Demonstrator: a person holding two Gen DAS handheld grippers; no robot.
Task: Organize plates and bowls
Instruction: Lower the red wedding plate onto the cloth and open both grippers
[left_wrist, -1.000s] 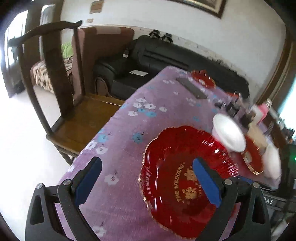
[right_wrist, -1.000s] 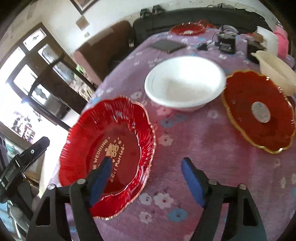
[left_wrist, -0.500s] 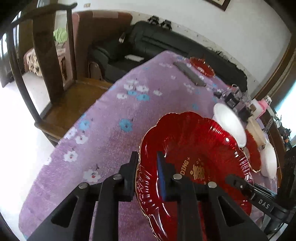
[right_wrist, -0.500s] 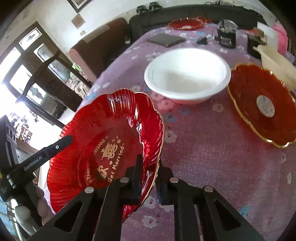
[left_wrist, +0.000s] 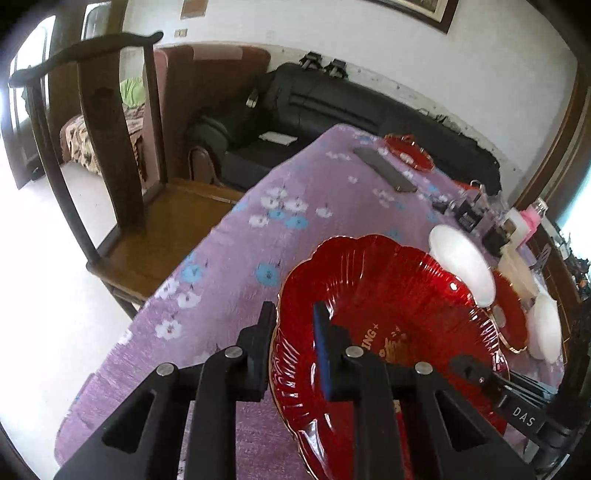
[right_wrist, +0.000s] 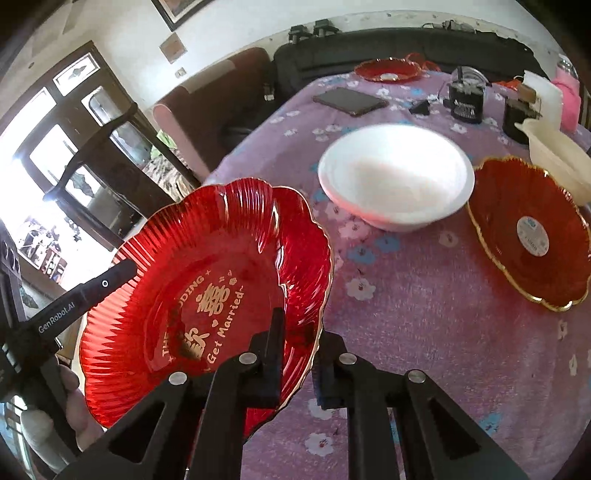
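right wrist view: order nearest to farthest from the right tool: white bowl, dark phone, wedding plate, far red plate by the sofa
1. wedding plate: rim clamped in the right tool, lower left.
2. white bowl: on the tablecloth ahead, centre.
3. dark phone: flat, beyond the bowl, slightly left.
4. far red plate: at the table's far end, by the sofa.

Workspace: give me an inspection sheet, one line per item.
Surface: table under purple floral cloth.
Job's things: wedding plate lifted and tilted; white bowl; second red plate; third red plate at far end; cream bowl.
Clutter: phone, black boxes, pink bottle.
Grippers: left tool and right tool both clamp the wedding plate's rim.
Cables: thin lead by the boxes.
Surroundings: wooden chair, black sofa.
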